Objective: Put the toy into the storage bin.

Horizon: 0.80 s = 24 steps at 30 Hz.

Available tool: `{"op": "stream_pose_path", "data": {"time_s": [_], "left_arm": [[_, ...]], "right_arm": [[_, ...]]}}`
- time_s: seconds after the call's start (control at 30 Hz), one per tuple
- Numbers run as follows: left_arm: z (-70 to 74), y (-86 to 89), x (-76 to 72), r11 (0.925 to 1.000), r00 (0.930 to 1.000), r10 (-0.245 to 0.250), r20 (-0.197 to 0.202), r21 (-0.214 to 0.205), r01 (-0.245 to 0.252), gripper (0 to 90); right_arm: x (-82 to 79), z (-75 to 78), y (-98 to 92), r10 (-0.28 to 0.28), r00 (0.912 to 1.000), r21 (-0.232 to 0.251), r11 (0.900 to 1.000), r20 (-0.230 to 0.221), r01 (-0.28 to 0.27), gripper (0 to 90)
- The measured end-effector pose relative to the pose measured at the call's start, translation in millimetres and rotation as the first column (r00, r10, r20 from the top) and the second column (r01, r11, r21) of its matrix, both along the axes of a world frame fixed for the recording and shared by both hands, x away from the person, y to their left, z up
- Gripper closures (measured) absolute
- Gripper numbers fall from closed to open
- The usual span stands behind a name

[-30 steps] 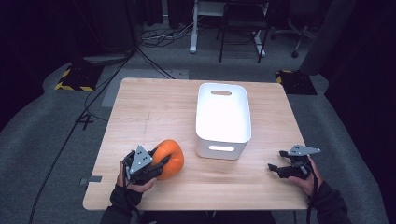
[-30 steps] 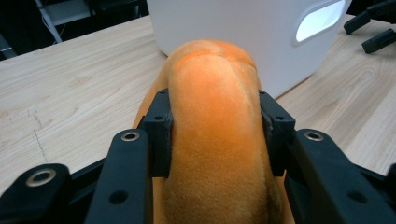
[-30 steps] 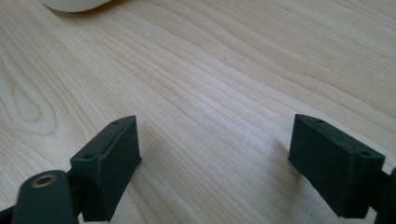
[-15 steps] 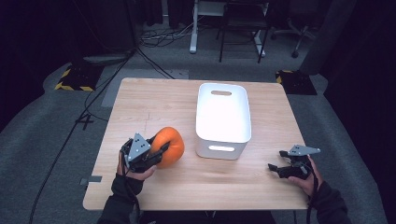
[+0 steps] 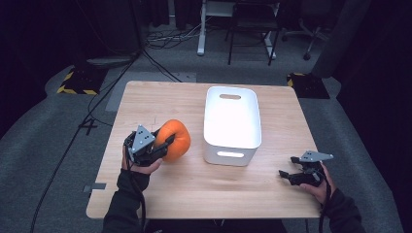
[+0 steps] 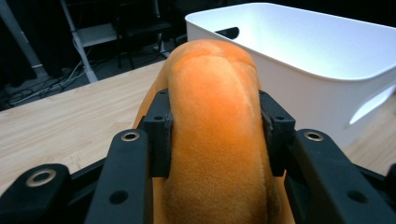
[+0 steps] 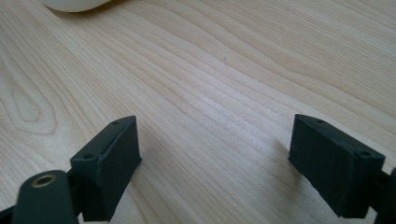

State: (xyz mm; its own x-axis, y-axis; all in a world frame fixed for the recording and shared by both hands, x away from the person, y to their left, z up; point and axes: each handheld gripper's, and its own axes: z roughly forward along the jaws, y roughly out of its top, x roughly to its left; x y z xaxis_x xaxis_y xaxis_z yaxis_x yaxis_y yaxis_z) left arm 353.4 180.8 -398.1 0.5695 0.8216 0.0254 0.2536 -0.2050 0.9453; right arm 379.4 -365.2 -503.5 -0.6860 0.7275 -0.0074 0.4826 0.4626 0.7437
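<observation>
Near edge, right side: right gripper [image 5: 291,174] low over bare wood surface [image 5: 228,194], jaws spread wide, nothing between. Left side: left gripper [image 5: 165,144] clenched on orange plush pumpkin [image 5: 176,139], pads pressing both flanks, plush bulging past pads in left gripper view [image 6: 215,135]. Pumpkin held above surface, just left of white bin [image 5: 232,121], apart from it. Bin upright mid-surface, handle slots at near and far ends. Beyond surface: grey floor, cables, chair legs.
</observation>
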Motion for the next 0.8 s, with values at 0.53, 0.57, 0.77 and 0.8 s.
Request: {"op": "stream_pose_path", "data": {"time_s": [0.53,0.57,0.77,0.8], "left_arm": [[38.2,-8.8,23.0,0.9993,0.9984,-0.021,0.052,-0.029,0.022,57.5],[41.6,-9.9,24.2,0.9993,0.9983,-0.026,0.051,-0.025,0.028,57.5],[61.0,-20.3,33.4,0.9987,0.9959,-0.048,0.077,-0.012,0.049,57.5],[61.0,-20.3,33.4,0.9987,0.9959,-0.048,0.077,-0.012,0.049,57.5]], "right_arm": [[0.0,0.0,0.0,0.000,1.0000,0.000,1.0000,0.000,0.000,16.4],[0.0,0.0,0.0,0.000,1.0000,0.000,1.0000,0.000,0.000,16.4],[0.0,0.0,-0.2,0.009,1.0000,-0.003,1.0000,0.000,-0.009,16.4],[0.0,0.0,-0.2,0.009,1.0000,-0.003,1.0000,0.000,-0.009,16.4]]}}
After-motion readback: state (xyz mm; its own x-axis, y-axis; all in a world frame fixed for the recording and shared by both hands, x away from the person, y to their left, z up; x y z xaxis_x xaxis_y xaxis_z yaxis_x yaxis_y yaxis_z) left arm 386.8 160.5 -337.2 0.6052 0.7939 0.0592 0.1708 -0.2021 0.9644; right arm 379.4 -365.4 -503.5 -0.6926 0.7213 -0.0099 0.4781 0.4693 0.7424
